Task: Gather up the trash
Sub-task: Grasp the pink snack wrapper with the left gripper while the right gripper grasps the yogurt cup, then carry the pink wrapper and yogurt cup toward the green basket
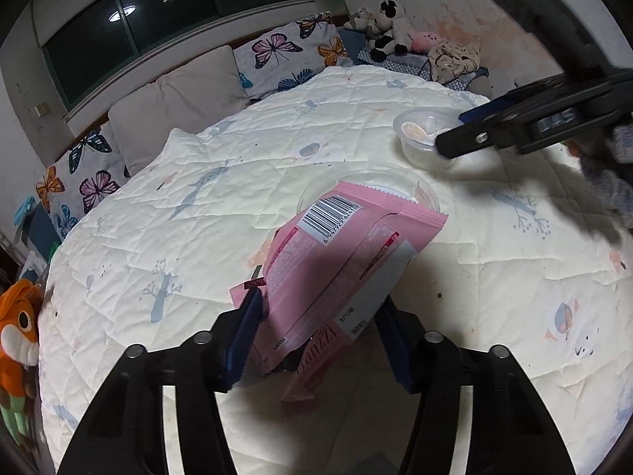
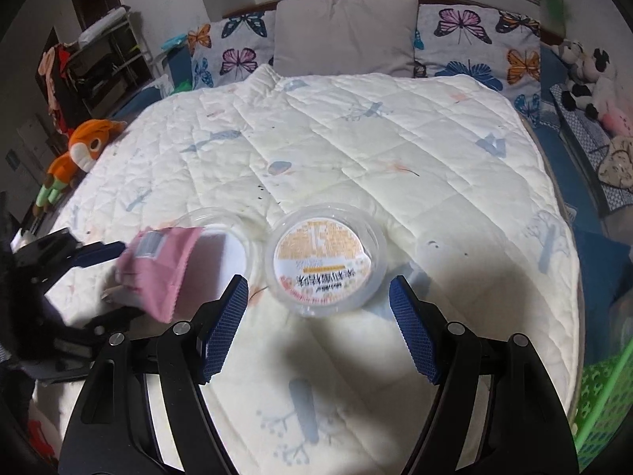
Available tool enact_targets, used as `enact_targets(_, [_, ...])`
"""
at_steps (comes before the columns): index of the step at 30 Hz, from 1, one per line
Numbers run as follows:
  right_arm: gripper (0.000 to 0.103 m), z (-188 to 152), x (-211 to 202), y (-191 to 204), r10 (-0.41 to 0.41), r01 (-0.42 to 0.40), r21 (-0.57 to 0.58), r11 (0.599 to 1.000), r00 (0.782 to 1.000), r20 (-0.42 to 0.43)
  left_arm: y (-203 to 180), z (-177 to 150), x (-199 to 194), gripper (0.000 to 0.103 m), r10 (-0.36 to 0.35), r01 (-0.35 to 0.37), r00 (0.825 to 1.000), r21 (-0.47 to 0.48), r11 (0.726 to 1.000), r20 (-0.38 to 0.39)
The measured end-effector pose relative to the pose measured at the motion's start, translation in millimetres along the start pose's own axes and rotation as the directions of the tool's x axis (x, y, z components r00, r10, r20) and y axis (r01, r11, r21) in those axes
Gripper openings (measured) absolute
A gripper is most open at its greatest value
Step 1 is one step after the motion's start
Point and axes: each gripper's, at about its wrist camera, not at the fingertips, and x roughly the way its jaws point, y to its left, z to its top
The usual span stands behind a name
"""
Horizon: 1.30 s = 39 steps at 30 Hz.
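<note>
Pink wrapper, barcode side up, held off the quilt by the left gripper; its blue pads stand either side of the packet, though contact is hard to confirm since the wrapper's lower end covers the gap. Far edge overlaps a clear lid, mostly hidden beneath it. Right gripper: fingers wide apart, hovering over a lidded plastic cup on the quilt, touching nothing (label blurred, unreadable). From the left wrist view, that gripper's fingertip screens part of the cup. Orange plush at the bed's edge, partly cut off.
</note>
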Motion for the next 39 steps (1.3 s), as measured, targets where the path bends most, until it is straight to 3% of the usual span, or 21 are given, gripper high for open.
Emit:
enact_targets(5, [0.074,3,14,2,-0.019,0.019,-0.015,1.0,1.0,-0.013,2,-2,-4,0.043,-0.003,0.003,1.0,-0.014,1.0,0.007])
enact_targets(8, [0.065,2,18,4,-0.035,0.035,-0.027,0.999,0.999,-0.01,3,-2,-6,0.04,-0.006,0.006,1.0,-0.027,1.0,0.007])
enact_targets(13, [0.065,-1,14,4,-0.036,0.036,-0.028,0.999,0.999,0.007,3,-3,-11,0.032,0.007,-0.007,1.0,-0.048,0.999,0.004])
enact_targets(27, [0.064,-23,-36,-2,-0.001,0.001,0.005,1.0,0.998,0.058,3,0,-44,0.029,0.016,-0.011,0.999,-0.139,0.99,0.032])
enact_targets(39, [0.065,-60,-83,-21,-0.02,0.016,0.049,0.999,0.996,0.085,-50,19,-71,0.029,-0.055,0.065,0.995,-0.123,0.99,0.077])
